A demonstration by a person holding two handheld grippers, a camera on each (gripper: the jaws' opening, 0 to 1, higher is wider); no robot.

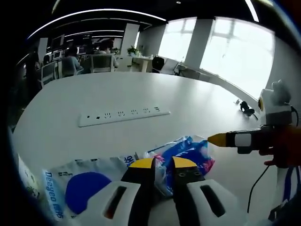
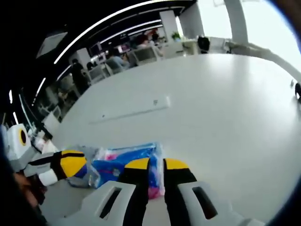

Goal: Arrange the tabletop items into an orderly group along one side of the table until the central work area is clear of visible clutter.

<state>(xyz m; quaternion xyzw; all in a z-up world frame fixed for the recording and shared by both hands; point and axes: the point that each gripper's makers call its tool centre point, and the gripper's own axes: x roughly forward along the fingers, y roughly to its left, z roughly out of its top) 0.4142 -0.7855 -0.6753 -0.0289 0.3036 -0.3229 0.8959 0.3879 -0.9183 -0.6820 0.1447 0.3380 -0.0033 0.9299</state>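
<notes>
While I look along my left gripper (image 1: 163,163), I see its yellow-tipped jaws standing almost together, with a thin fold of plastic bag between their tips, so I read it as clamped on the blue and white bag (image 1: 84,186). That bag lies flat on the white table (image 1: 197,108), on the near side of the power strip (image 1: 123,116); its white end with the blue disc and lettering runs off to the left of my jaws, and a second bag (image 1: 193,151), blue with pink, lies just to their right, touching the first. The power strip sits well beyond both bags, toward the middle of the table, long side facing me. Further right, my right gripper (image 1: 217,139) comes in from the edge of the left gripper view, its yellow tip just beside the corner of the blue and pink bag, a hand (image 1: 284,146) behind it. A small dark object (image 1: 246,108) rests far off to the right of the power strip, too small to identify. In the right gripper view, the left gripper (image 2: 70,165) shows at the left edge, resting on crumpled clear plastic. Right of it, the blue and pink bag (image 2: 122,162) lies on the near side of the power strip (image 2: 136,110), and the right gripper (image 2: 156,164) has its jaws nearly closed with the bag's edge pinched between them. The table (image 2: 225,117) stretches away to the right.
</notes>
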